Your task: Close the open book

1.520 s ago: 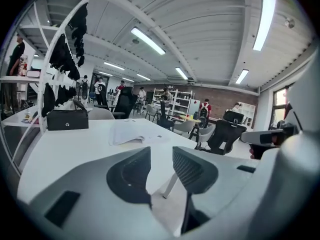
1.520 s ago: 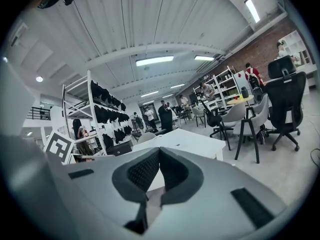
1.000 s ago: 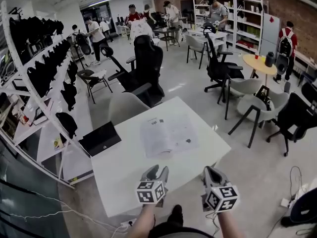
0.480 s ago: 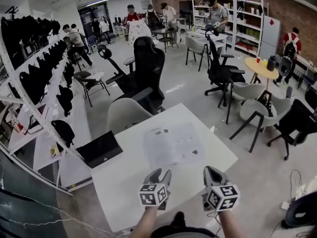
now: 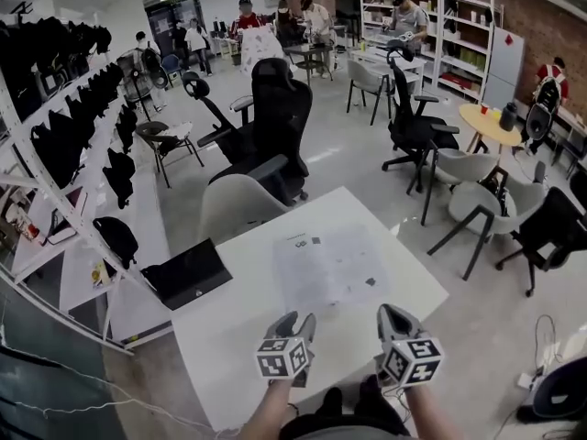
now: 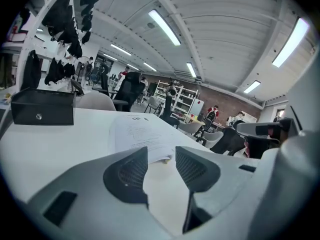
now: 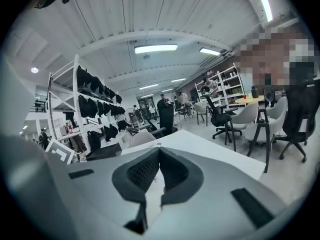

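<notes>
One flat, white paper book lies open.

Pale grey moulded shells on the left hand-held gripper and the right hand-held gripper, each tapering to two jaws lined with dark ribbed pads. Behind the jaws, a cube faced with black-and-white square markers. Beside the pads, dark rectangular slots sunk in the shell. Behind each cube, short-sleeved forearms.
</notes>
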Demonstrator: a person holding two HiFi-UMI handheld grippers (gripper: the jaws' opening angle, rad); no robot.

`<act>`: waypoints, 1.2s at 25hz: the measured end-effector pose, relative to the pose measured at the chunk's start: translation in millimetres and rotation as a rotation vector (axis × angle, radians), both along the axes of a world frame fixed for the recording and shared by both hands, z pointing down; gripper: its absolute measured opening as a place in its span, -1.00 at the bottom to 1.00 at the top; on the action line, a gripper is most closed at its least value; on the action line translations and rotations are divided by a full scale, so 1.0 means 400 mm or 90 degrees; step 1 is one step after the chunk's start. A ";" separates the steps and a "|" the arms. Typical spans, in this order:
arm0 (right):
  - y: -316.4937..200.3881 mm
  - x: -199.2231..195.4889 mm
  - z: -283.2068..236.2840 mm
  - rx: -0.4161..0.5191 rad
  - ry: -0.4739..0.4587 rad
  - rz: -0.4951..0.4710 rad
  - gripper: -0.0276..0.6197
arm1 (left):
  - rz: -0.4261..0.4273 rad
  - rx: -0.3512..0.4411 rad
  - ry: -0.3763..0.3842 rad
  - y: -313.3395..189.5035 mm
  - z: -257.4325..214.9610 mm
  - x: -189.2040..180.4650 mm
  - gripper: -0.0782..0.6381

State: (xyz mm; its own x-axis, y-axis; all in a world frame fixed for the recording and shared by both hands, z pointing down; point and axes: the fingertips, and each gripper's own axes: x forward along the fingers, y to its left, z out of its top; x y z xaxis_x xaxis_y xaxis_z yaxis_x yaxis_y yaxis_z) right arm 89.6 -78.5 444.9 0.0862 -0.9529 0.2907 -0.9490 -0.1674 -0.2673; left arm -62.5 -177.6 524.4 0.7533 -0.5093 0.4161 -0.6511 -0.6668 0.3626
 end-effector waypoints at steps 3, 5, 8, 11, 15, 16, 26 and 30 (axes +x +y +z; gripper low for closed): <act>-0.024 0.009 -0.005 0.001 0.005 -0.006 -0.90 | -0.008 -0.001 0.004 -0.016 -0.002 0.004 -0.33; -0.035 0.013 -0.006 -0.002 0.006 -0.012 -0.90 | -0.014 -0.008 0.009 -0.016 -0.003 0.006 -0.33; -0.047 0.024 0.006 -0.013 0.001 -0.020 -0.90 | -0.024 -0.027 0.014 -0.006 0.010 0.012 -0.33; -0.071 0.033 0.014 -0.018 -0.002 -0.035 -0.90 | -0.036 -0.036 0.014 -0.009 0.021 0.020 -0.33; -0.096 0.040 0.022 -0.024 -0.005 -0.061 -0.90 | -0.063 -0.048 0.008 -0.010 0.038 0.018 -0.33; -0.101 0.043 0.025 -0.027 -0.006 -0.068 -0.90 | -0.071 -0.053 0.007 -0.010 0.042 0.018 -0.33; -0.191 0.076 0.046 -0.039 -0.018 -0.155 -0.90 | -0.167 -0.109 0.005 -0.029 0.098 0.026 -0.33; -0.215 0.100 0.062 -0.050 -0.026 -0.185 -0.90 | -0.197 -0.133 -0.007 -0.032 0.119 0.047 -0.33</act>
State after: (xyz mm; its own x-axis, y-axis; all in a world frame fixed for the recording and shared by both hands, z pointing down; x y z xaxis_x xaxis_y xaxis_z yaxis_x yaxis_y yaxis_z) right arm 129.7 -164.4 469.5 -0.1996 -0.9107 0.3617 -0.9490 0.0877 -0.3030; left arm -43.6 -190.2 571.9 0.5721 -0.6154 0.5423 -0.8147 -0.3502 0.4621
